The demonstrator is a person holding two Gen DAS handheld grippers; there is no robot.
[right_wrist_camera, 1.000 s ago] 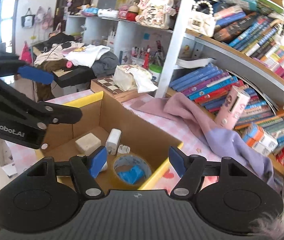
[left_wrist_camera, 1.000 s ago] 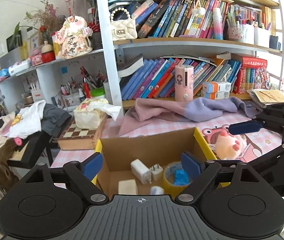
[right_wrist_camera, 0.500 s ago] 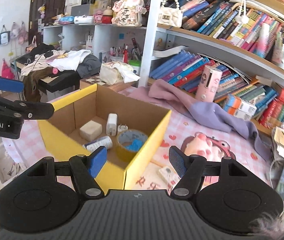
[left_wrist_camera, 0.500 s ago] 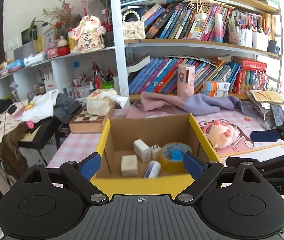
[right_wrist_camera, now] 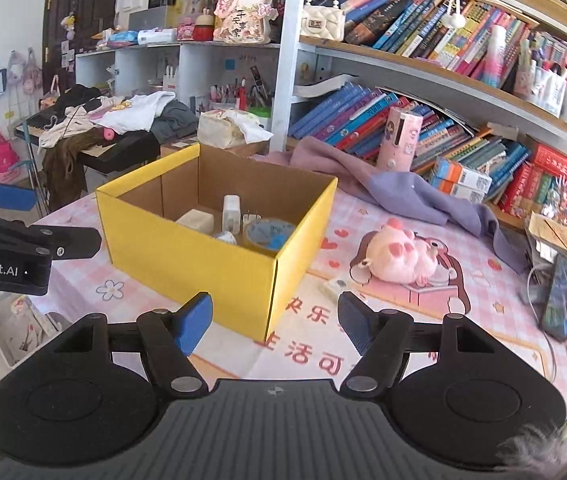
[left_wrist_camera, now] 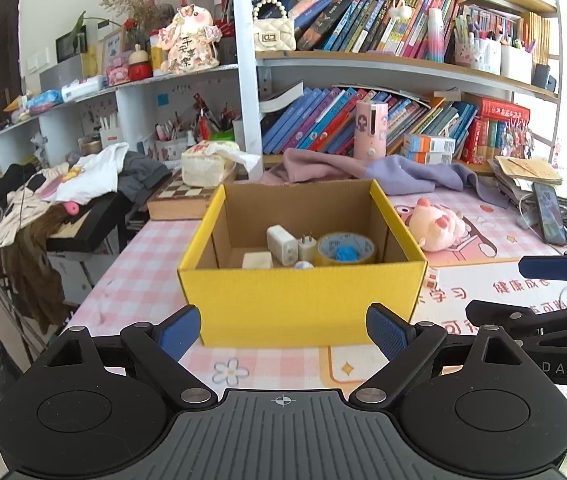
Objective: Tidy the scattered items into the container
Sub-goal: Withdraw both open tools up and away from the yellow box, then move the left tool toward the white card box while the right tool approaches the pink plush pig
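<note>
The yellow box (left_wrist_camera: pixel 301 300) wall hides half its contents, while the left gripper (left_wrist_camera: pixel 283 330) and right gripper (right_wrist_camera: pixel 275 320), angled down toward twelve o'clock, gape empty.

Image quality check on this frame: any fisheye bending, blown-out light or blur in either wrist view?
Left wrist view: bookshelf boards bow, right edge washes out to white, yellow box front slightly soft. Right wrist view: shelves curve strongly toward the corner, glare at the far right edge, pink plush sharp.
</note>
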